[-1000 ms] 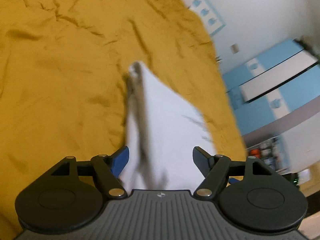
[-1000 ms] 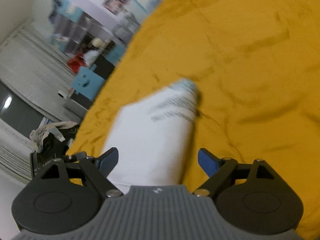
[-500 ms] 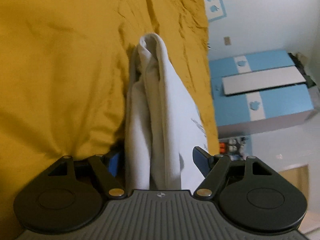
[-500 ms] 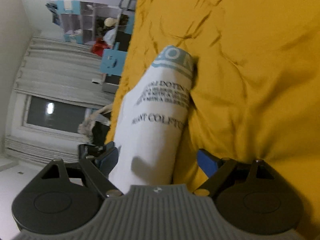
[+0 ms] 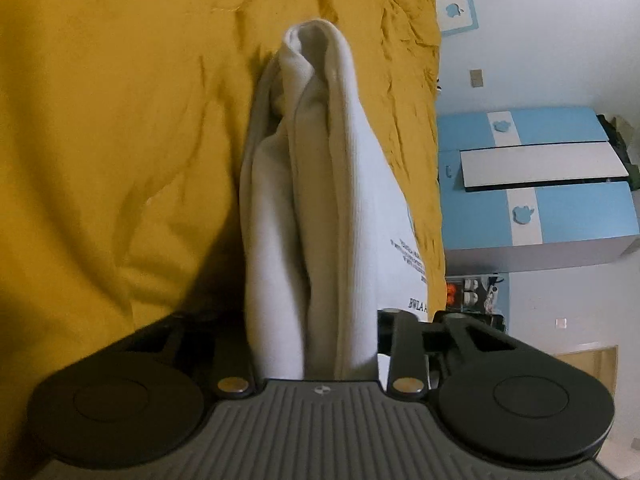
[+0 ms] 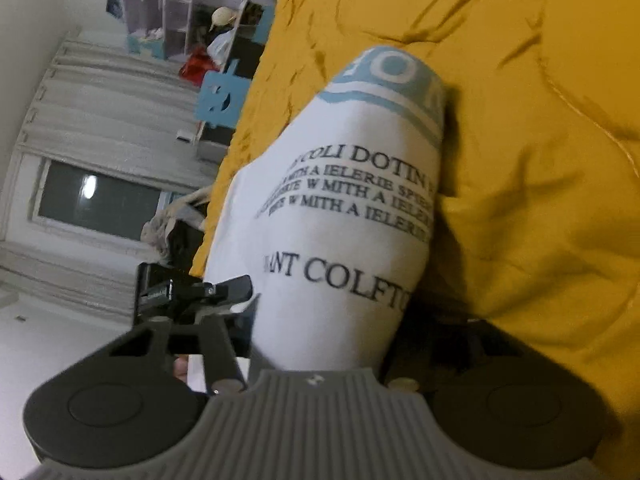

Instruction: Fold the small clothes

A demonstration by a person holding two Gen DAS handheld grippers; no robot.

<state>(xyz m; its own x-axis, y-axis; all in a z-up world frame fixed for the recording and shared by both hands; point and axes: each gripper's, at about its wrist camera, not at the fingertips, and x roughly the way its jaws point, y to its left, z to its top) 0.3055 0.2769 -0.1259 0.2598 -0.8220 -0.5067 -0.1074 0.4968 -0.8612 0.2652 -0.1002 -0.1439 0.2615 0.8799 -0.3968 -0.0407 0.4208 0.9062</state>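
A folded white garment [image 5: 316, 208] with black lettering and a light-blue band lies on the mustard-yellow bedcover [image 5: 120, 120]. In the left wrist view my left gripper [image 5: 316, 344] has its jaws closed against the stacked white layers at one end. In the right wrist view the garment [image 6: 340, 220] shows its printed face, and my right gripper [image 6: 324, 336] is shut on its near end. Both grippers' fingertips are mostly hidden by cloth and sunk into the bedcover [image 6: 540, 160].
The bed edge runs along the right of the left view, with a blue-and-white cabinet [image 5: 536, 188] beyond. In the right view a curtained window [image 6: 96, 196], shelves [image 6: 180, 16] and a blue chair [image 6: 220, 96] lie past the bed's left edge.
Both grippers have moved in low onto the garment's ends and closed from open onto the cloth. The garment now lies pressed on the bedcover.
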